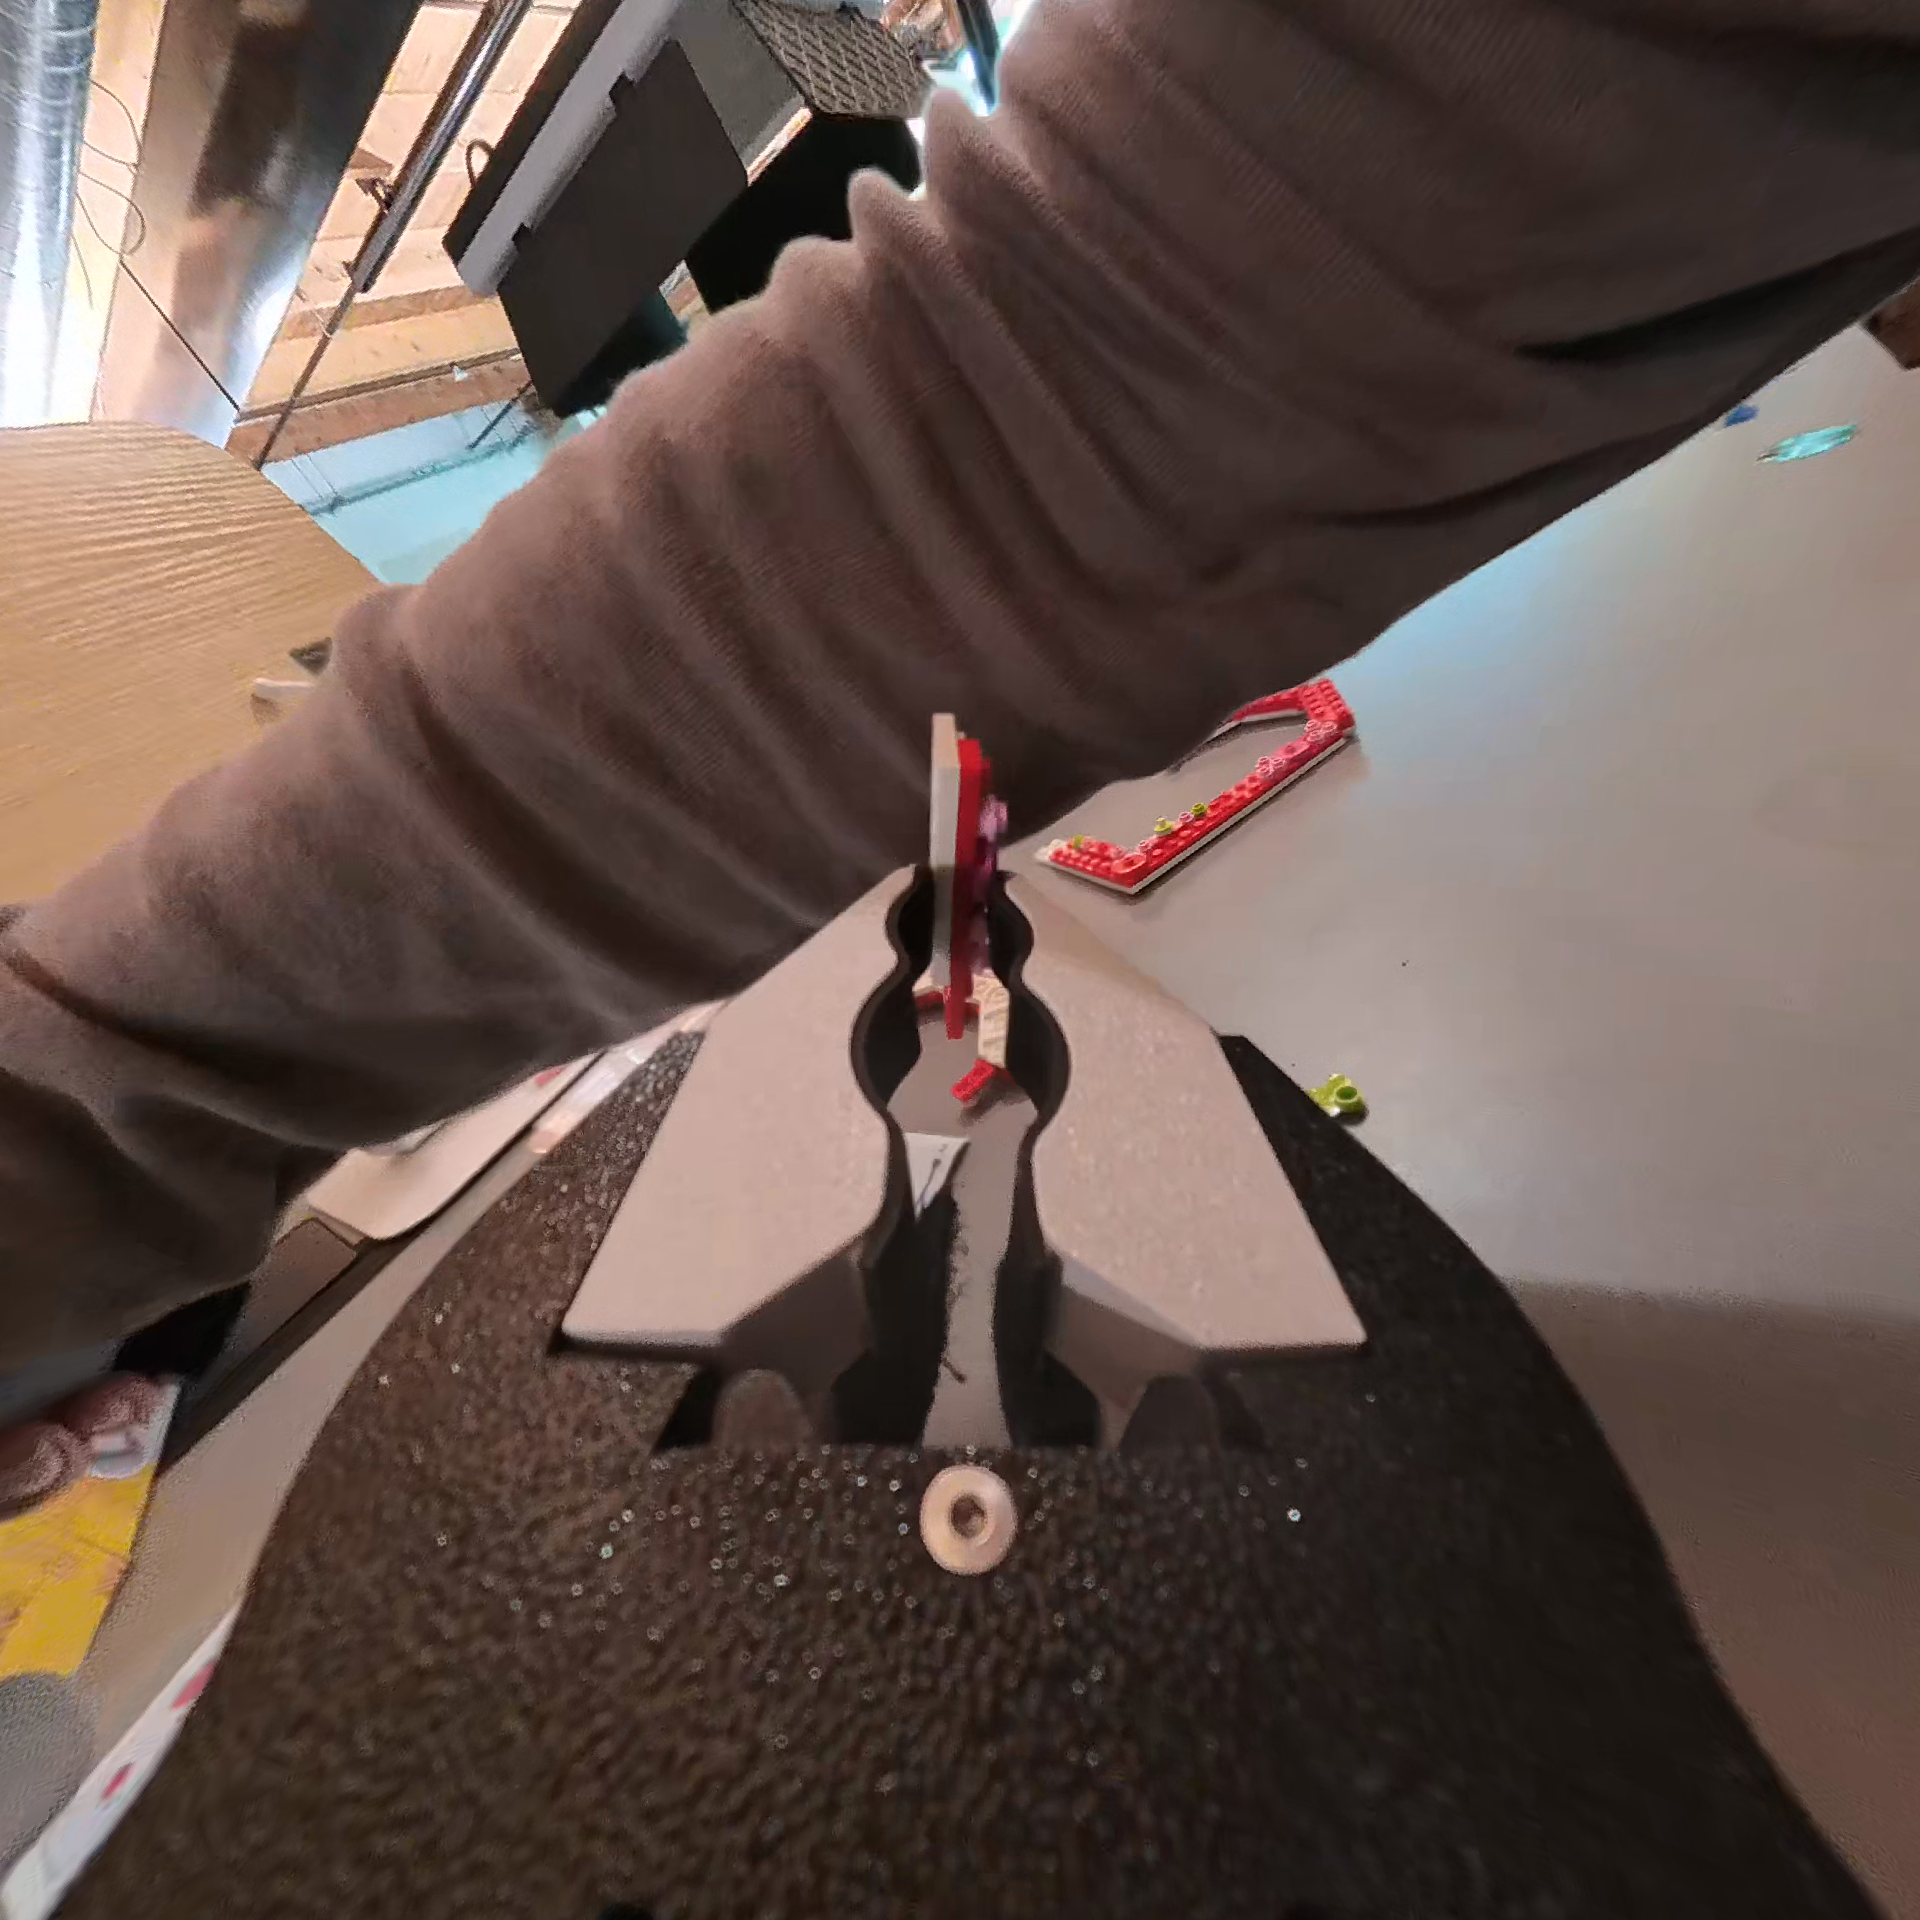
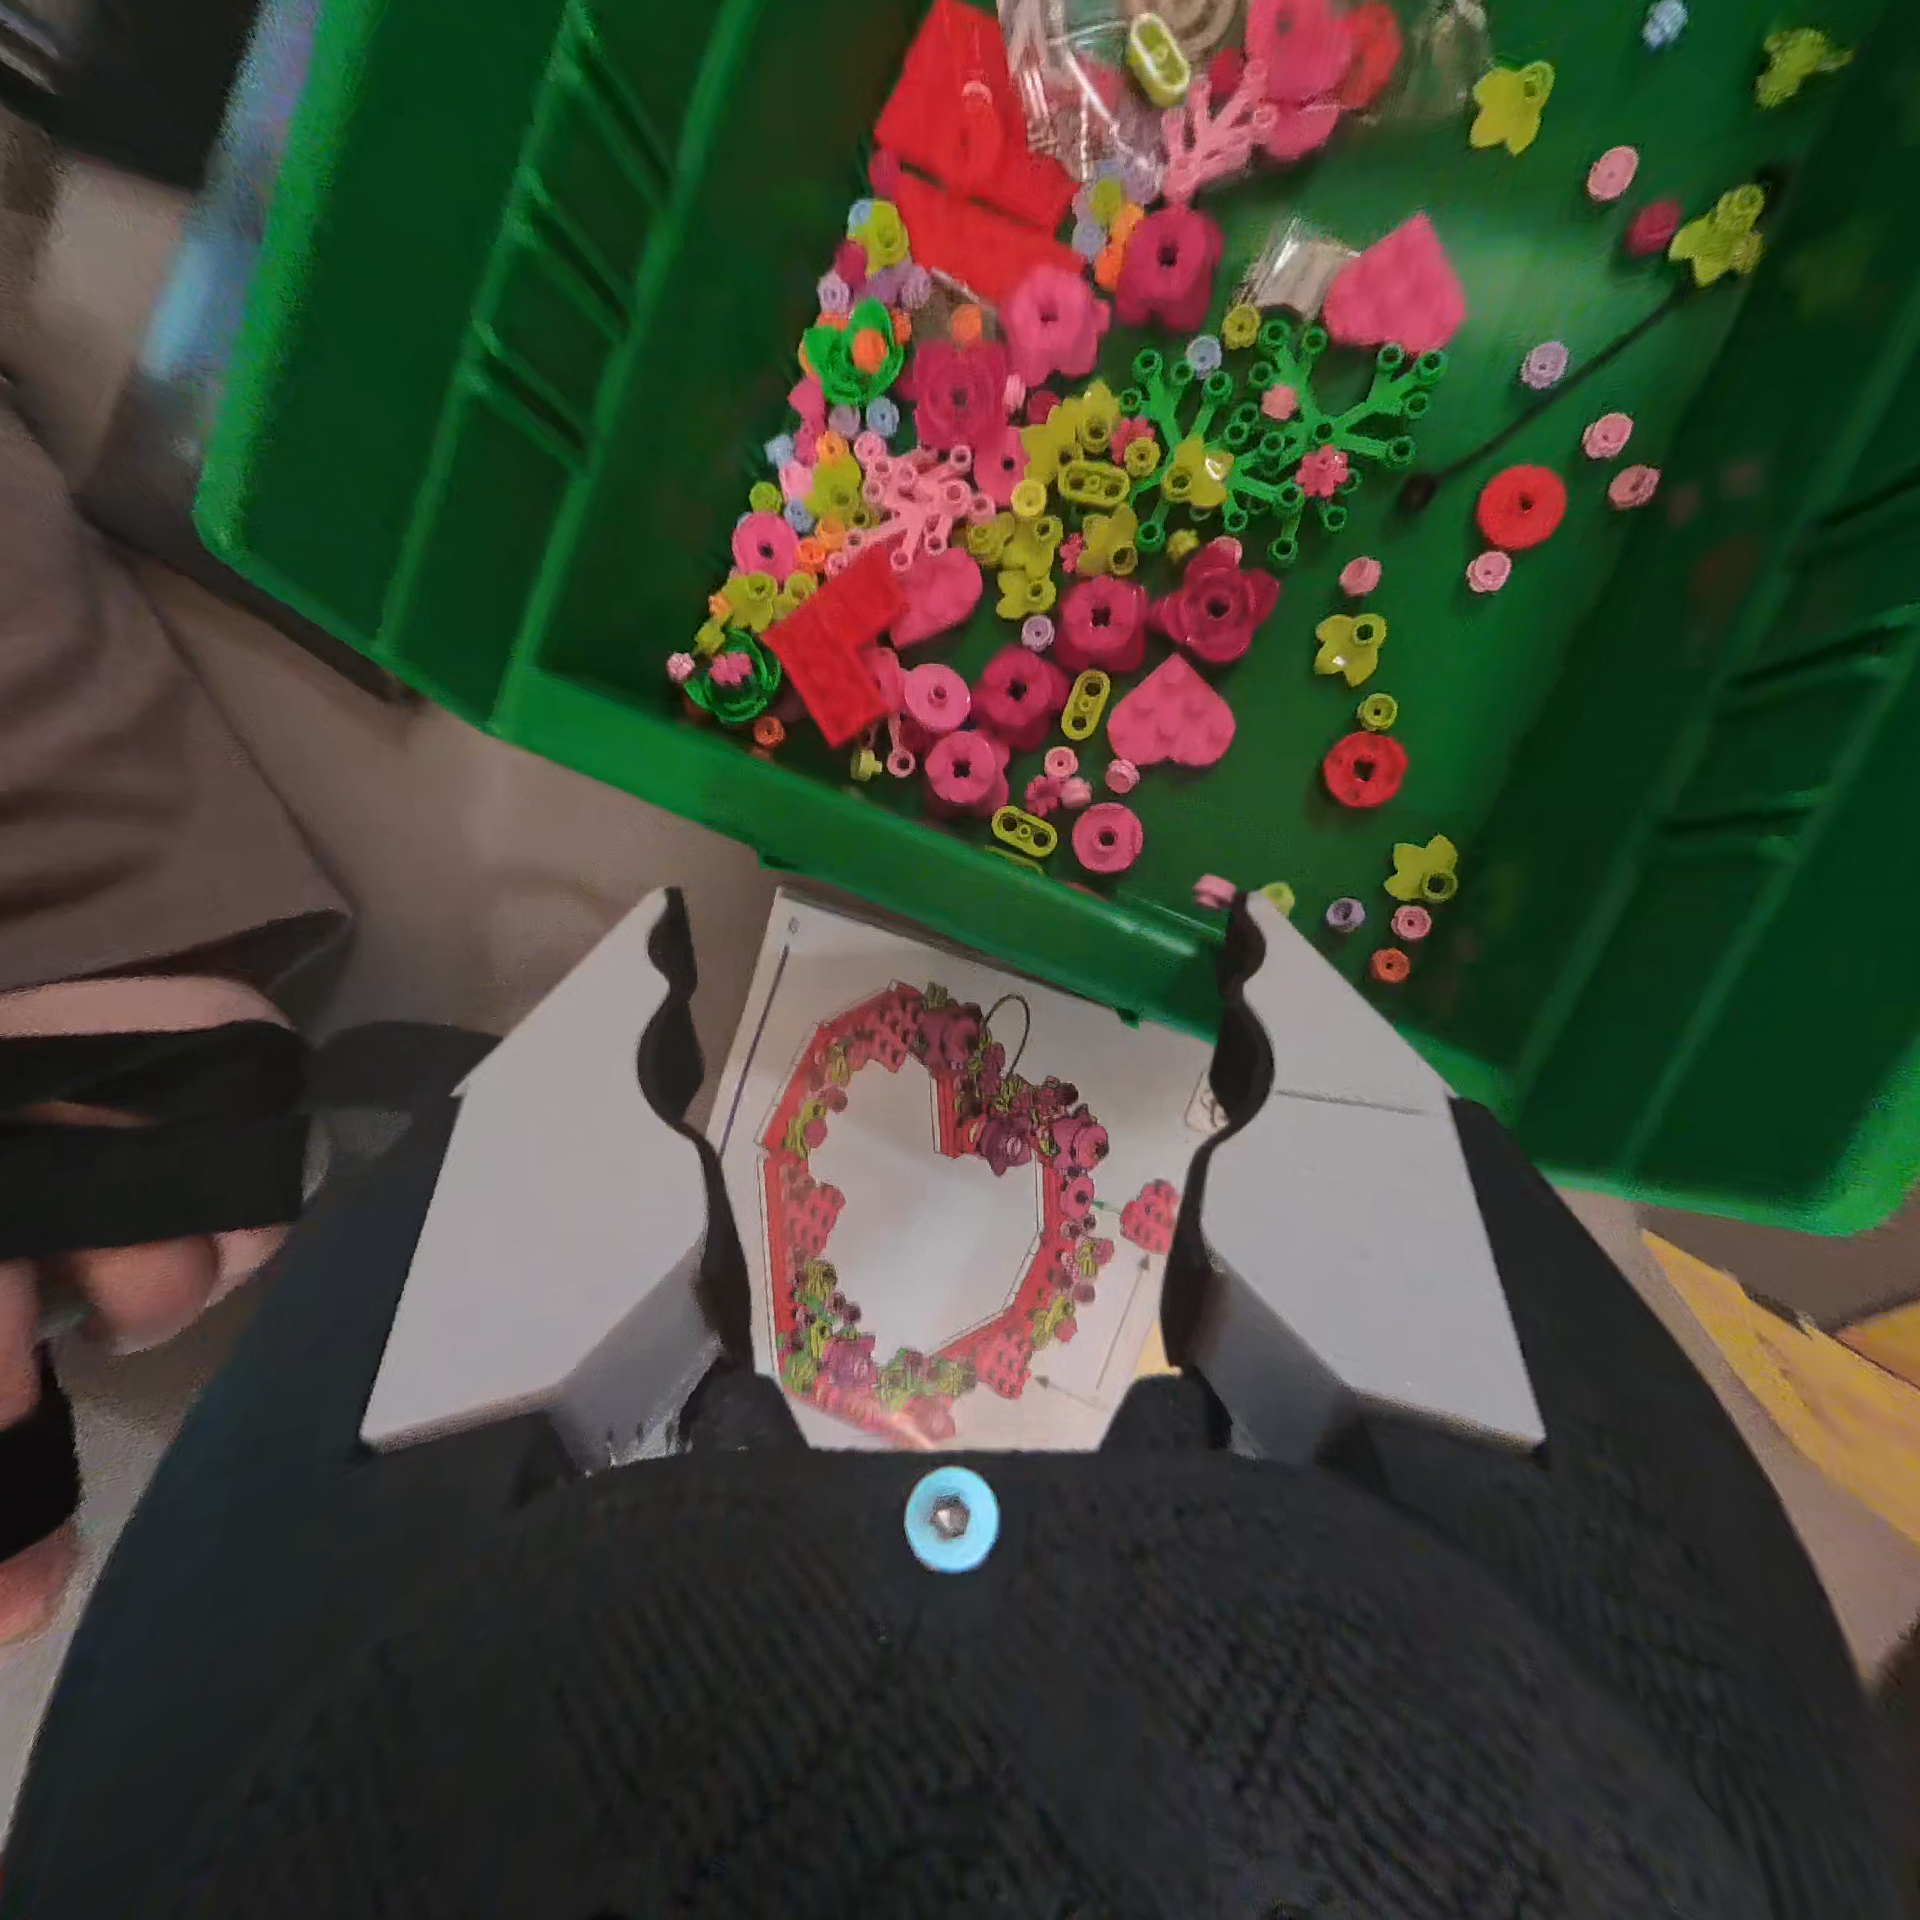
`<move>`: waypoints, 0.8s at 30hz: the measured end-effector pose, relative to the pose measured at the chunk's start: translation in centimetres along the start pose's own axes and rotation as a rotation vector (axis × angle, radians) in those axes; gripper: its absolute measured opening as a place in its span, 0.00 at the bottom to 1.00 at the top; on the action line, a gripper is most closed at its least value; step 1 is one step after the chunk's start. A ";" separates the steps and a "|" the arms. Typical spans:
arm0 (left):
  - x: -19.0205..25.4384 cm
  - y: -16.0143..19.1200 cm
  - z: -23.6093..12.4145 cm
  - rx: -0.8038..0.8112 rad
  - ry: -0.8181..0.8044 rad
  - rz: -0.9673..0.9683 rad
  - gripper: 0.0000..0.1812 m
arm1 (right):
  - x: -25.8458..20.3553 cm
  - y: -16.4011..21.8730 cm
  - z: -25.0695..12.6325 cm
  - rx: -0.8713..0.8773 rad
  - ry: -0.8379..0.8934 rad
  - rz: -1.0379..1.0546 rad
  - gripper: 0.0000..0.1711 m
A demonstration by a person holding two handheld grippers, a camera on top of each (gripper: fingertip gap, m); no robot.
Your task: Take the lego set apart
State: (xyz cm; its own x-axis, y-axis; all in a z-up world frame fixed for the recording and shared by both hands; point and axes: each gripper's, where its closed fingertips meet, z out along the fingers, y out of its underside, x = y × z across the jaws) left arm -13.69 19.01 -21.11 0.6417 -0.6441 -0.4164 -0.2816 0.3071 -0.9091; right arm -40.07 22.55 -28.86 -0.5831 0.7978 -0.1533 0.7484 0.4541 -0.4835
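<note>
The left gripper (image 1: pixel 961 904) is clamped on a thin slab of the lego set (image 1: pixel 958 831), white and red plates layered edge-on with a purple flower stud, held above a smooth grey table (image 1: pixel 1558 935). A red angled frame section (image 1: pixel 1195 821), studded and partly stripped, lies on the table beyond; a lime piece (image 1: pixel 1338 1093) sits apart. The right gripper (image 2: pixel 956 1122) hangs with jaws wide apart and empty over a printed instruction sheet (image 2: pixel 935 1174). Beside it, a ribbed green plastic bin (image 2: pixel 416 416) holds many loose pink, red and lime pieces (image 2: pixel 1039 520). Disassembly looks well advanced, though not finished
</note>
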 end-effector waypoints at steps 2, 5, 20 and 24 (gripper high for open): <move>0.1 0.1 0.2 -0.004 0.012 -0.026 0.04 | 0.0 -0.6 -0.7 0.018 0.071 -0.091 0.59; 0.2 0.1 0.2 -0.004 0.020 -0.040 0.04 | -0.5 0.6 -0.6 -0.087 0.095 -0.154 0.60; 0.3 0.5 0.3 -0.022 0.044 -0.073 0.03 | 3.2 -4.5 -2.8 -0.166 0.536 -0.678 0.03; 0.5 0.7 0.4 -0.029 0.056 -0.079 0.04 | 3.5 -5.5 -2.4 -0.259 0.587 -0.851 0.22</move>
State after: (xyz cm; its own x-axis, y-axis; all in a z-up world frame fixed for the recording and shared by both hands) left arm -13.27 19.21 -21.91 0.6220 -0.7039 -0.3430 -0.2528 0.2340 -0.9388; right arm -45.47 23.83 -24.65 -0.7541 0.2132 0.6212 0.2512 0.9676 -0.0270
